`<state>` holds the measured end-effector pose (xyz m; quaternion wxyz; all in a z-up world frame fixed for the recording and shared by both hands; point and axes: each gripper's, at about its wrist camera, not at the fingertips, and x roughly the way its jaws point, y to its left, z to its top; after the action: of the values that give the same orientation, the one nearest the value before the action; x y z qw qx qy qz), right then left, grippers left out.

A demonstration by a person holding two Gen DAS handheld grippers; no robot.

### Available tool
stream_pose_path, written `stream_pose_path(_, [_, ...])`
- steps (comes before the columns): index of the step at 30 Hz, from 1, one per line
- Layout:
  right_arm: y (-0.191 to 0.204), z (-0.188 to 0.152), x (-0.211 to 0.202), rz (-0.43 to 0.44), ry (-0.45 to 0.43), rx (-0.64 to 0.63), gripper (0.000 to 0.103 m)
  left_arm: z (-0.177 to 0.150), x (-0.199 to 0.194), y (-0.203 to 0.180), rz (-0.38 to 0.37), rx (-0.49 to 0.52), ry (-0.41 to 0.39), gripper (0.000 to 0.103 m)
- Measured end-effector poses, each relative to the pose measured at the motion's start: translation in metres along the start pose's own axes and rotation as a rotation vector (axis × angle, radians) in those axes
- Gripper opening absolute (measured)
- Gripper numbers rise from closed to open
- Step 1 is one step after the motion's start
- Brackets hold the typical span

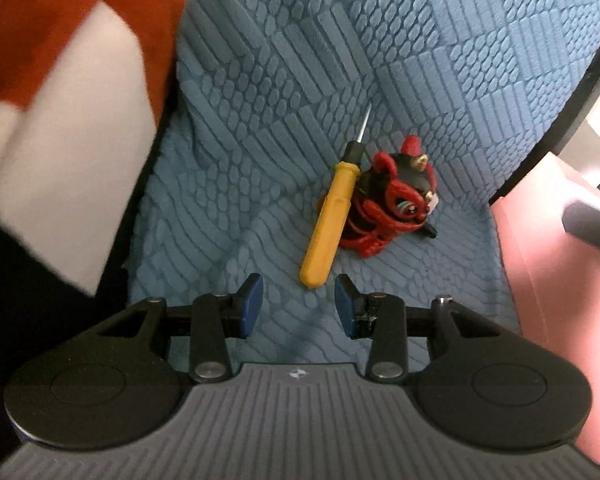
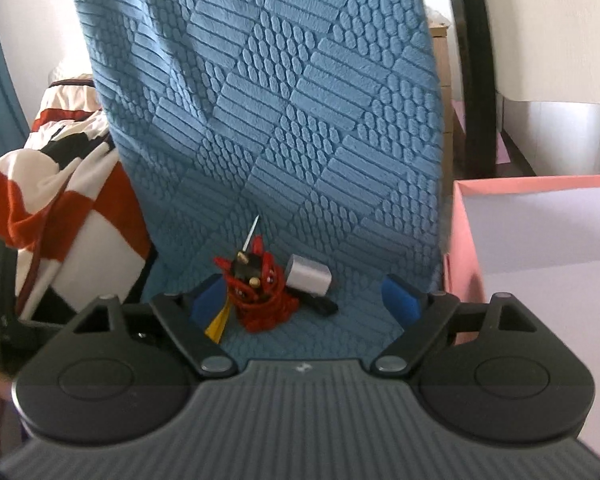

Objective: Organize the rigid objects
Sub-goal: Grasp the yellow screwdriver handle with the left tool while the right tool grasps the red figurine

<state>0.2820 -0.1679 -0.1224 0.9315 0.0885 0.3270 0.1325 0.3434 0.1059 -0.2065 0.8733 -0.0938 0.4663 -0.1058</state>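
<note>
Blue-padded jaws of the left hand-held gripper [image 1: 299, 304] are seen parted and empty, just short of the yellow-handled screwdriver [image 1: 329, 222]. Wider apart and empty is the right hand-held gripper [image 2: 306, 304]. On blue quilted upholstery [image 1: 260, 128], the screwdriver touches a red-and-black figurine [image 1: 388, 204]; a pink box [image 2: 540, 232] is set beside.
</note>
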Motion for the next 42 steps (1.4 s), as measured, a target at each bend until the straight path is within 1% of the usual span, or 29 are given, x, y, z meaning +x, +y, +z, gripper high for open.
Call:
stream_pose_path(4, [0.0, 0.01, 0.027, 0.044, 0.008, 0.004, 0.085, 0.008, 0.014, -0.003, -0.018, 0.022, 0.002, 0.045])
stream_pose_path(6, [0.001, 0.012, 0.04, 0.06, 0.022, 0.015, 0.082, 0.011, 0.018, -0.005, -0.017, 0.041, -0.009, 0.045])
stream_pose_path(8, [0.004, 0.013, 0.054, 0.093, 0.04, 0.03, 0.082, 0.014, 0.025, -0.006, -0.02, 0.056, -0.008, 0.045])
stream_pose_path(11, [0.016, 0.01, 0.073, 0.124, 0.08, -0.002, 0.079, 0.019, 0.035, -0.007, -0.042, 0.066, 0.012, 0.044])
stream_pose_path(12, [0.02, 0.008, 0.079, 0.133, 0.095, -0.015, 0.077, 0.019, 0.036, -0.007, -0.052, 0.073, 0.012, 0.044])
stream_pose_path(14, [0.027, 0.005, 0.091, 0.148, 0.118, -0.034, 0.077, 0.021, 0.04, -0.009, -0.058, 0.086, 0.009, 0.044])
stream_pose_path(16, [0.032, 0.004, 0.1, 0.144, 0.118, -0.06, 0.073, 0.022, 0.046, -0.009, -0.064, 0.089, 0.016, 0.043])
stream_pose_path(18, [0.036, 0.002, 0.109, 0.137, 0.129, -0.073, 0.071, 0.023, 0.051, -0.008, -0.068, 0.097, 0.017, 0.041])
stream_pose_path(22, [0.037, 0.002, 0.117, 0.167, 0.151, -0.059, 0.069, 0.028, 0.06, -0.006, -0.091, 0.104, 0.006, 0.035])
stream_pose_path(24, [0.039, 0.002, 0.12, 0.161, 0.15, -0.073, 0.069, 0.029, 0.061, -0.005, -0.096, 0.101, 0.003, 0.028])
stream_pose_path(25, [0.039, 0.001, 0.124, 0.152, 0.152, -0.083, 0.066, 0.029, 0.061, -0.005, -0.099, 0.1, 0.005, 0.026])
stream_pose_path(28, [0.043, -0.001, 0.133, 0.098, 0.155, -0.124, 0.058, 0.027, 0.062, -0.01, -0.082, 0.112, 0.001, 0.025])
stream_pose_path(31, [0.044, -0.002, 0.132, 0.086, 0.15, -0.13, 0.058, 0.026, 0.061, -0.013, -0.082, 0.086, 0.015, 0.025])
stream_pose_path(34, [0.044, 0.0, 0.124, 0.09, 0.158, -0.109, 0.058, 0.026, 0.052, -0.012, -0.086, 0.045, 0.007, 0.025])
stream_pose_path(36, [0.043, 0.0, 0.118, 0.076, 0.161, -0.101, 0.058, 0.026, 0.047, -0.009, -0.087, 0.008, 0.004, 0.025])
stream_pose_path(42, [0.031, -0.005, 0.1, 0.039, 0.181, -0.066, 0.058, 0.012, 0.035, -0.004, -0.056, -0.038, 0.019, 0.022])
